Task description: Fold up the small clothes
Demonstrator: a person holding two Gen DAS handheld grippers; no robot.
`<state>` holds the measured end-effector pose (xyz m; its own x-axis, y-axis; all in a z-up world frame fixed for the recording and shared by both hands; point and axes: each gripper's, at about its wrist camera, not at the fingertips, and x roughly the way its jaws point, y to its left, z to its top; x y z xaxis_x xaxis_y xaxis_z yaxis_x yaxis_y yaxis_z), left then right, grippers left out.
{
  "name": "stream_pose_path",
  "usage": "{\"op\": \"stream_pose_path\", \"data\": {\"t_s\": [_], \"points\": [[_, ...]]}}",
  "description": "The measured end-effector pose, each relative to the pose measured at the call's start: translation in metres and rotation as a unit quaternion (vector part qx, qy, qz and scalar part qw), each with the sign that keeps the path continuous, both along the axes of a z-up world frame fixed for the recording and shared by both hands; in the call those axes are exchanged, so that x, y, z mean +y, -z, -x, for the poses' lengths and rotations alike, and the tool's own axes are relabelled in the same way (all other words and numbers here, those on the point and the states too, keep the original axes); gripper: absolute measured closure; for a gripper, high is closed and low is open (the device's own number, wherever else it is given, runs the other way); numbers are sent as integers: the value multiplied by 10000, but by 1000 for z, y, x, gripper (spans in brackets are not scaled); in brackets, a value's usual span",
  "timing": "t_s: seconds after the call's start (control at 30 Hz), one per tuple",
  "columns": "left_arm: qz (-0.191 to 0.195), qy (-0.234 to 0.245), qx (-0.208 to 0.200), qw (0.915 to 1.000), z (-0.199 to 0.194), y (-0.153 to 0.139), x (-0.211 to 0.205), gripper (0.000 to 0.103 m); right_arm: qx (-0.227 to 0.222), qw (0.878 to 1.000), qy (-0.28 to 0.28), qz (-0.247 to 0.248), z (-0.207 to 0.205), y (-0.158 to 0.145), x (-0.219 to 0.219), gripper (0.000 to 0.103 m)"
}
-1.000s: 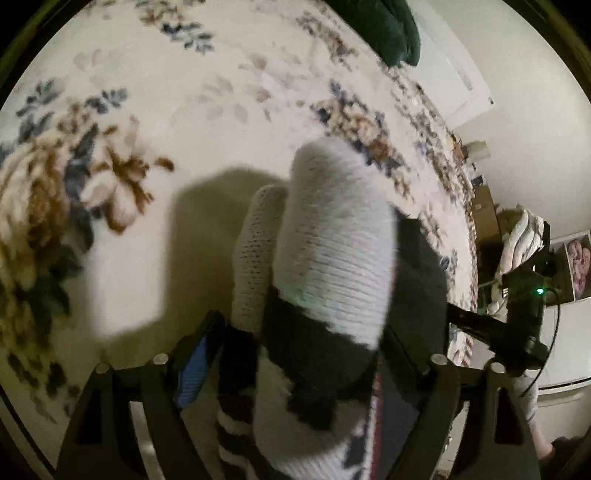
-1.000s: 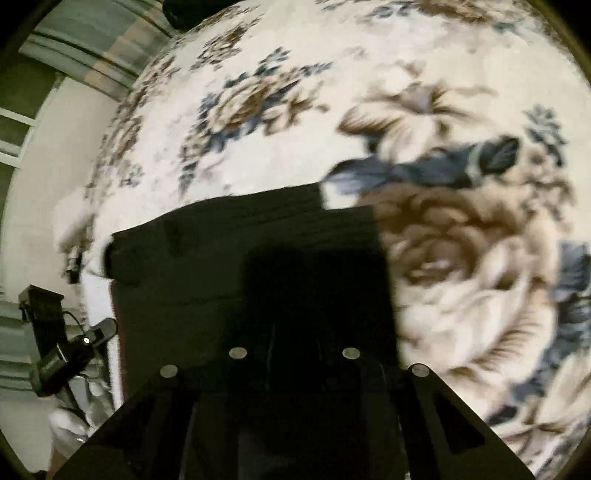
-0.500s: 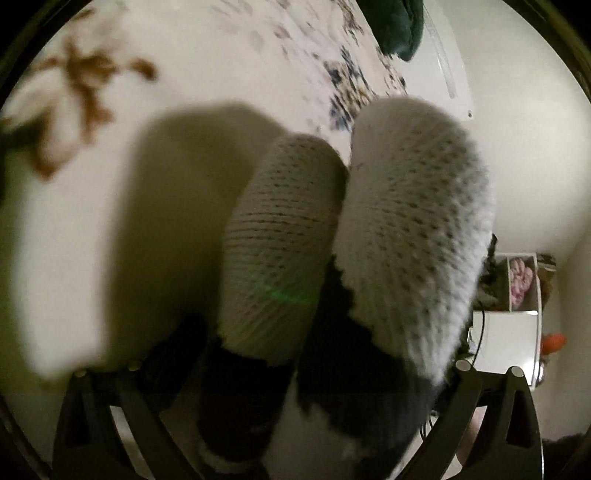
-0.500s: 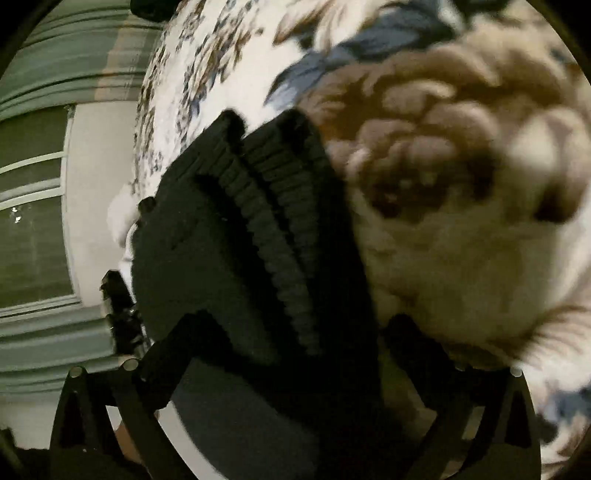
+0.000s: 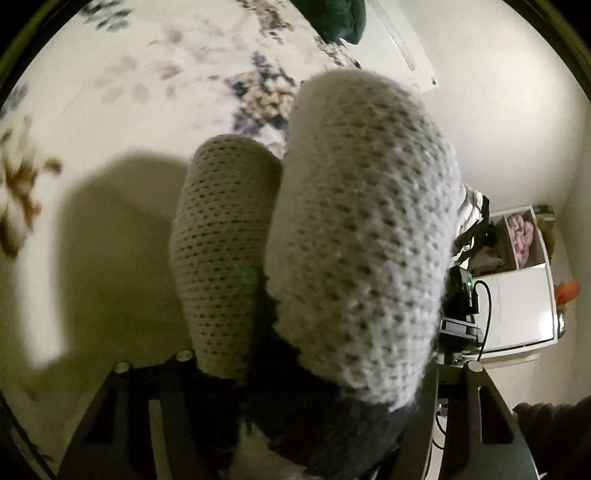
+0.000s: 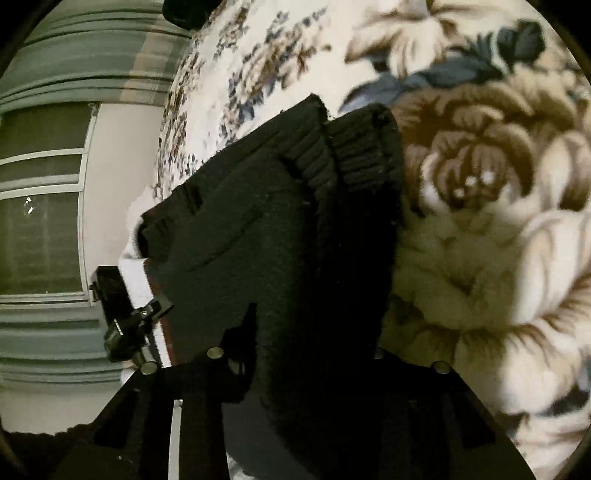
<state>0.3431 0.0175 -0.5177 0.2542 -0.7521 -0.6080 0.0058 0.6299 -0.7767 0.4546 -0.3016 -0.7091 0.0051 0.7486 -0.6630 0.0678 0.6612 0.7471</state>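
Observation:
A pair of knitted socks is stretched between my two grippers above a floral bedspread (image 5: 122, 85). Their white toe ends (image 5: 362, 229) stick up large in the left wrist view, side by side, with a black band below them. My left gripper (image 5: 314, 373) has these ends between its jaws, which are closing and pressing on them. In the right wrist view the black ribbed cuffs (image 6: 295, 221) fill the middle. My right gripper (image 6: 310, 354) is closing on this black knit, which packs the gap between its jaws.
The bedspread (image 6: 480, 258) with big brown and blue flowers lies under everything. A dark green cushion (image 5: 340, 18) sits at its far edge. Beyond the bed stand a white shelf unit (image 5: 517, 314) and a curtained window (image 6: 40, 221). A dark sleeve (image 5: 554, 435) shows at lower right.
Both grippers let their jaws wide and have drawn them in again on the socks. The toe ends have come up closer to the left camera, and the flat cuffs are now bunched up.

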Motion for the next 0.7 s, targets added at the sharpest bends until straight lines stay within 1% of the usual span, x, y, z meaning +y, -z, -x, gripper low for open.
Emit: {"op": "stream_pose_path", "data": {"t_s": [0.1, 0.17, 0.23, 0.27, 0.33, 0.37, 0.4, 0.47, 0.53, 0.57, 0.6, 0.63, 0.7], "points": [[9, 210, -177, 9996, -20, -21, -17, 43, -137, 9995, 267, -89, 0, -17, -18, 65], [-9, 380, -305, 9988, -43, -37, -37, 43, -252, 9984, 492, -143, -4, -34, -36, 65], [-17, 519, -422, 9978, -69, -46, -54, 43, -383, 9966, 713, -146, -11, -49, -63, 65], [-28, 593, -466, 9971, -86, -52, -66, 43, -438, 9954, 837, -132, -20, -55, -76, 65], [-11, 772, -543, 9955, -131, -60, -96, 43, -546, 9928, 1069, -47, -39, -65, -97, 65], [-14, 827, -580, 9949, -143, -61, -99, 43, -600, 9912, 1183, 3, -53, -69, -110, 65], [-19, 921, -646, 9937, -169, -62, -114, 43, -640, 9899, 1263, 54, -65, -72, -119, 65], [-51, 1075, -679, 9919, -217, -55, -140, 43, -744, 9858, 1495, 193, -94, -74, -143, 65], [-92, 1204, -656, 9905, -251, -45, -159, 43, -736, 9816, 1724, 363, -124, -70, -168, 65], [-188, 1300, -615, 9894, -274, -35, -176, 43, -723, 9802, 1785, 449, -136, -67, -173, 66], [-233, 1382, -581, 9884, -288, -29, -185, 42, -706, 9794, 1810, 558, -147, -63, -179, 66], [-311, 1465, -491, 9875, -305, -19, -197, 42, -661, 9784, 1839, 671, -158, -58, -187, 66], [-450, 1611, -270, 9855, -325, -3, -214, 42, -504, 9768, 1914, 821, -174, -44, -199, 66]]}}
